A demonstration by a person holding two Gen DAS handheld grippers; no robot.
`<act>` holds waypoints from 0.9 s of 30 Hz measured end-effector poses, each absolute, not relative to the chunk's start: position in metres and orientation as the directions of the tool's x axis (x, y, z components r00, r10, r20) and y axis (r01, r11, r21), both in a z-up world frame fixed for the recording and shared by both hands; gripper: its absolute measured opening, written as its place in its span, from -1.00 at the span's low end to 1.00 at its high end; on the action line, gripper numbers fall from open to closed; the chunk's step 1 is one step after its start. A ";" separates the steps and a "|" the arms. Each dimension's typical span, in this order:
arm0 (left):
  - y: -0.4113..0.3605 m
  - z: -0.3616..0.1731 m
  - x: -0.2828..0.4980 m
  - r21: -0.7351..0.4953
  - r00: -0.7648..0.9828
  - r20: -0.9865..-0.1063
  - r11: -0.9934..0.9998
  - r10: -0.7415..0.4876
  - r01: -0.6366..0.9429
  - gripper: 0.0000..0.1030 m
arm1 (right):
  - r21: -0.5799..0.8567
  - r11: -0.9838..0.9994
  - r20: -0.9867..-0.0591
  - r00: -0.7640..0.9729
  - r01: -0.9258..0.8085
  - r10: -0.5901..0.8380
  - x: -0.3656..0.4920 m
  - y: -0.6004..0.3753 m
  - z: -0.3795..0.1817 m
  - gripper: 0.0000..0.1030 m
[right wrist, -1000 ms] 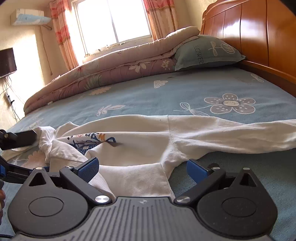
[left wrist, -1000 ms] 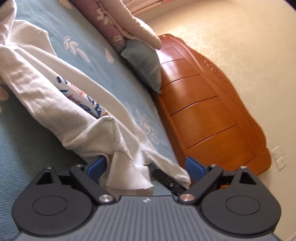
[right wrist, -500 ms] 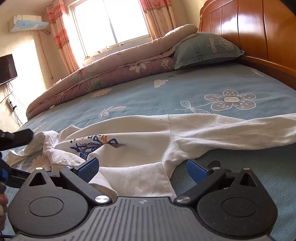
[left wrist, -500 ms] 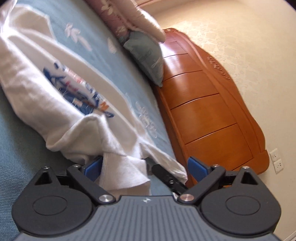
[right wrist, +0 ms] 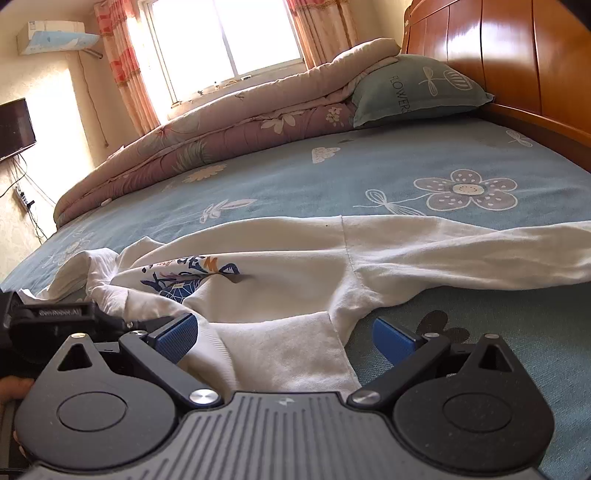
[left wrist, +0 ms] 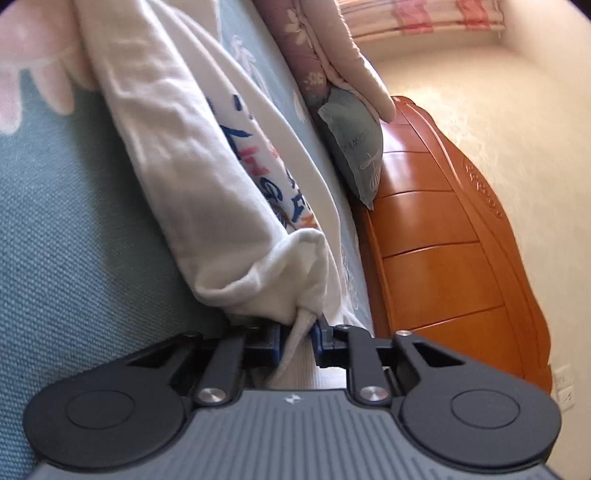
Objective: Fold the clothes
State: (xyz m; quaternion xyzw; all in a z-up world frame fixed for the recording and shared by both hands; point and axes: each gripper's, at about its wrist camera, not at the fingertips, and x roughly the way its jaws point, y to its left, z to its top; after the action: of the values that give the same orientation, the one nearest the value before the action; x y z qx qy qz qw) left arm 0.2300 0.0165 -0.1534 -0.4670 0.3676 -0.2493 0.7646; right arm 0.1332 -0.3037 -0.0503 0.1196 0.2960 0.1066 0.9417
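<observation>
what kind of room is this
A home bedroom, most likely: a wooden headboard behind a pillow, a rolled quilt on the blue floral sheet, and a curtained window.

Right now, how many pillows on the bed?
1. A grey-green pillow printed "FLOWERS" lies at the headboard end, partly tucked under the folded quilt. The quilt could hide another.
</observation>
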 end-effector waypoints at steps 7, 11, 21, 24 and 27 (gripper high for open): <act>0.017 -0.147 0.226 -0.898 0.603 -0.360 0.439 -0.712 -0.018 -0.66 | 0.295 0.949 -0.540 0.800 -0.110 0.261 0.135 -0.306 -0.052 1.00; 0.021 -0.130 0.212 -0.892 0.609 -0.367 0.452 -0.703 -0.015 -0.75 | 0.303 0.948 -0.538 0.805 -0.094 0.252 0.136 -0.310 -0.052 1.00; 0.079 -0.074 0.166 -0.850 0.675 -0.388 0.526 -0.627 -0.001 -0.80 | 0.325 0.943 -0.498 0.834 -0.075 0.238 0.132 -0.317 -0.046 1.00; 0.097 -0.063 0.151 -0.833 0.688 -0.415 0.552 -0.596 -0.025 -0.83 | 0.335 0.940 -0.491 0.840 -0.065 0.233 0.132 -0.319 -0.045 1.00; 0.113 -0.051 0.135 -0.812 0.697 -0.443 0.582 -0.564 -0.045 -0.84 | 0.336 0.940 -0.492 0.840 -0.059 0.229 0.133 -0.320 -0.046 1.00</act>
State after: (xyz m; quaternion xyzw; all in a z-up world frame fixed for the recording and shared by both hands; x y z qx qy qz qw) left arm 0.1352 0.1128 -0.0508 -0.4288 0.3552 -0.1589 0.8153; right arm 0.1325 -0.3198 -0.0456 0.1558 0.2722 0.0761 0.9465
